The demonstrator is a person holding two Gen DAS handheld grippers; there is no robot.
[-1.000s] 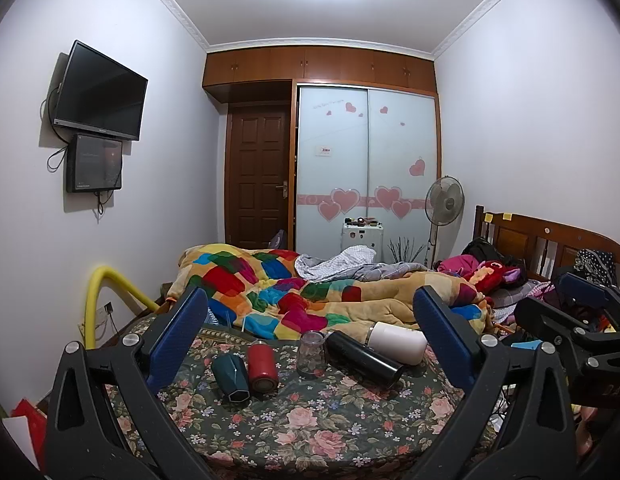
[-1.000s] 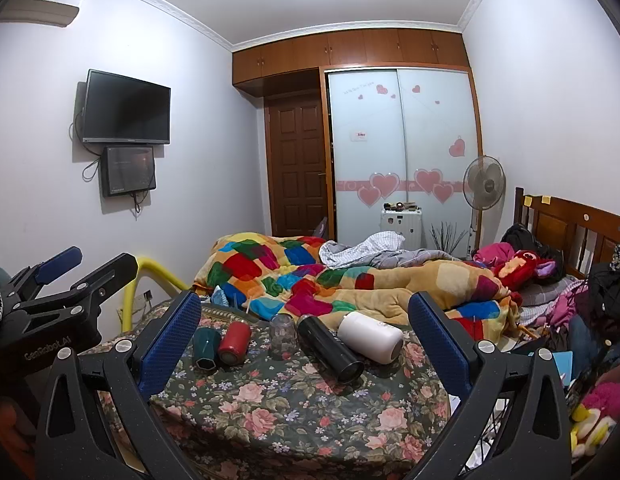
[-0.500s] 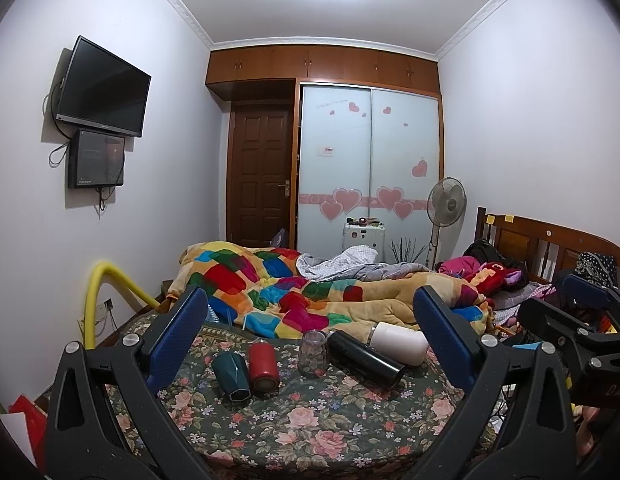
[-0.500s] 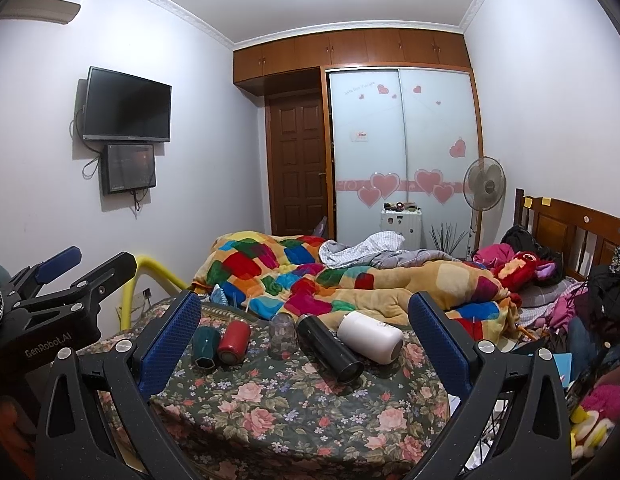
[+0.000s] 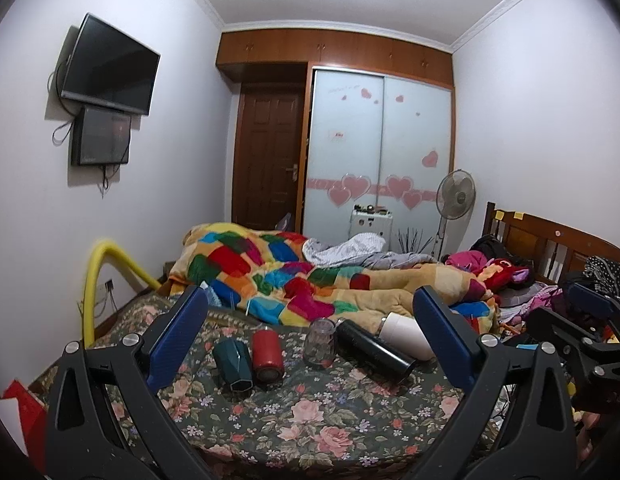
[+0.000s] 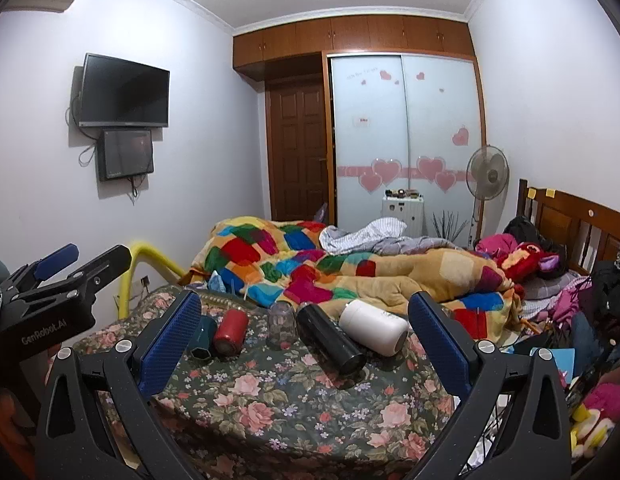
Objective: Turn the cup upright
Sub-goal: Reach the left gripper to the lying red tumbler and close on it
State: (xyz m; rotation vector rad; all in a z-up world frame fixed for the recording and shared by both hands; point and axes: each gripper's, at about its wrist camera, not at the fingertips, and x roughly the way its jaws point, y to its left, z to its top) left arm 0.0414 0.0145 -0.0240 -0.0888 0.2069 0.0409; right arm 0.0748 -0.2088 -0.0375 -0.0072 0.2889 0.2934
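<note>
**Five Vessels on Floral Surface, Both Grippers Spread and Empty**

Left wrist view:
- Left gripper [image 5: 310,332]: blue-padded fingers [image 5: 178,336] spread wide, nothing between them, held above the near edge of the floral-covered surface [image 5: 310,420].
- Row of vessels along the far edge of the surface, just before the patchwork quilt [image 5: 278,276].
- From the left: green faceted cup [image 5: 232,365] lying tilted, open end toward the camera; red cup [image 5: 267,354] just beside it, also down on its side.
- Middle of the row: clear glass cup [image 5: 319,342], apparently standing mouth down, though hard to confirm at this size.
- Toward the far right corner: black bottle [image 5: 373,352] and white bottle [image 5: 405,340], both lying flat, side by side and touching.
- Right gripper [image 5: 581,320] visible at the right edge; finger spacing cannot be told from here.

Right wrist view:
- Right gripper [image 6: 306,336]: fingers [image 6: 437,344] spread wide, empty, above the near edge of the surface [image 6: 310,400].
- Green faceted cup [image 6: 204,338] partly hidden behind the left finger; red cup [image 6: 231,331] touching it.
- Clear glass cup [image 6: 281,322] between red cup and black bottle [image 6: 329,338].
- White bottle [image 6: 373,332] lying against the black one, near the far right corner.
- Left gripper [image 6: 58,276] at the left edge, well apart from all vessels.
</note>
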